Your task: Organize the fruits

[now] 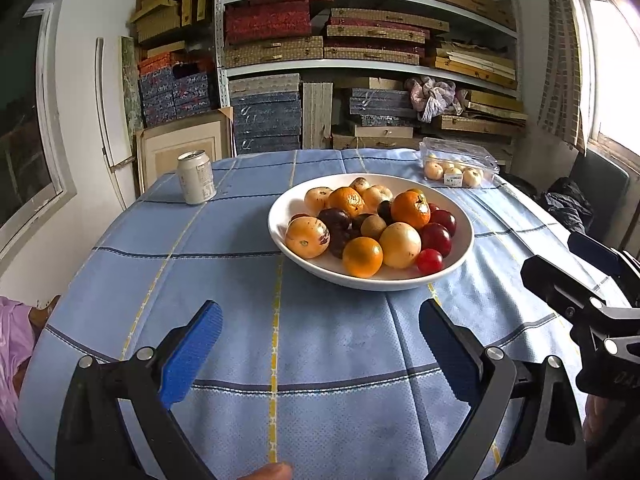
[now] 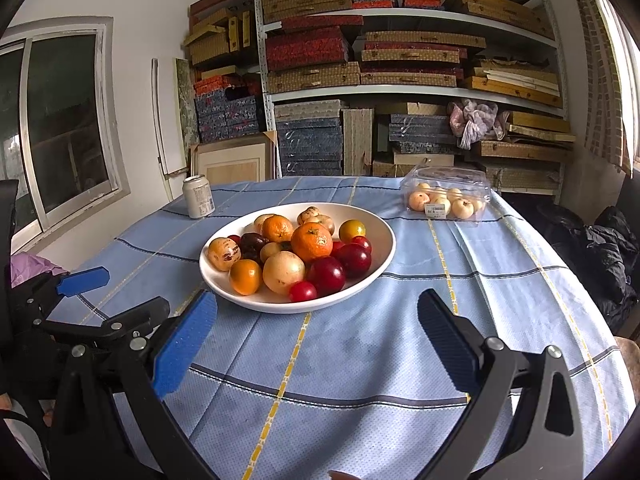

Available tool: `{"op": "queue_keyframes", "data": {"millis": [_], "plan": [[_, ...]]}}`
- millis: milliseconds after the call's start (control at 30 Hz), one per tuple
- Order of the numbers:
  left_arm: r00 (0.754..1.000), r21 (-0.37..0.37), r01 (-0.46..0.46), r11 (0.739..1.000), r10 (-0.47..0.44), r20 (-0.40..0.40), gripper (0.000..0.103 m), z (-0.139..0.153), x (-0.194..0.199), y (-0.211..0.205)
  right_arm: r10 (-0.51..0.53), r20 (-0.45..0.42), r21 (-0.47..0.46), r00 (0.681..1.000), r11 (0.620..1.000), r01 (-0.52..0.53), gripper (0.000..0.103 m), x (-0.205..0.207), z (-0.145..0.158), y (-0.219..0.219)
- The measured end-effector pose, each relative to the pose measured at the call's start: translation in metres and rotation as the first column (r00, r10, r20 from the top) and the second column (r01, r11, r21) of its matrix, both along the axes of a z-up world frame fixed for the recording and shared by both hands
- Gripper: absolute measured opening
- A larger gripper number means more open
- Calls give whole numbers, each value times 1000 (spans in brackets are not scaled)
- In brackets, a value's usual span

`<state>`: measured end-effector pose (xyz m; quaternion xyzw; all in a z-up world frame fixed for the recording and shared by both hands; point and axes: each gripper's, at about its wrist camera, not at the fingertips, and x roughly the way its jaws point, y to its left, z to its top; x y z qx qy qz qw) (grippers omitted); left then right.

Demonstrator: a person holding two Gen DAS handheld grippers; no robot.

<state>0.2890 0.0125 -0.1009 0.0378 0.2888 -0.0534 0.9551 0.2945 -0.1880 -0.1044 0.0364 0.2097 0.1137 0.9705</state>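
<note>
A white bowl [image 1: 460, 252] on the blue checked tablecloth holds several fruits: oranges [image 1: 362, 257], yellow round fruits [image 1: 400, 245], red plums [image 1: 435, 239] and dark fruits. It also shows in the right wrist view [image 2: 384, 252]. A clear plastic box [image 1: 458, 160] of pale fruits sits behind it on the right and shows in the right wrist view too [image 2: 448, 196]. My left gripper [image 1: 320, 350] is open and empty, in front of the bowl. My right gripper [image 2: 318, 350] is open and empty, in front of the bowl; it also shows at the right of the left wrist view [image 1: 560, 268].
A drink can [image 1: 197, 177] stands at the table's back left. Shelves full of boxes [image 1: 360, 48] fill the wall behind. A dark garment [image 2: 604, 248] lies off the table's right side. Pink fabric [image 1: 12, 344] lies at the left edge.
</note>
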Motion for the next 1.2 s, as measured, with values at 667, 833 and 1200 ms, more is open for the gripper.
{"op": "queue_keyframes", "data": {"millis": [667,833,1200], "plan": [[1000,-3,0,1000,-1,-20,99,-4,3,0,4,-11,0,1000,1000,-4,99,1,-4,1],[1000,-4,1,1000,-1,-22,99,-4,3,0,4,-11,0,1000,1000,-4,99,1,-3,1],[1000,-2,5,1000,-5,-22,99,-6,3,-1,4,-12,0,1000,1000,-4,99,1,-3,2]]}}
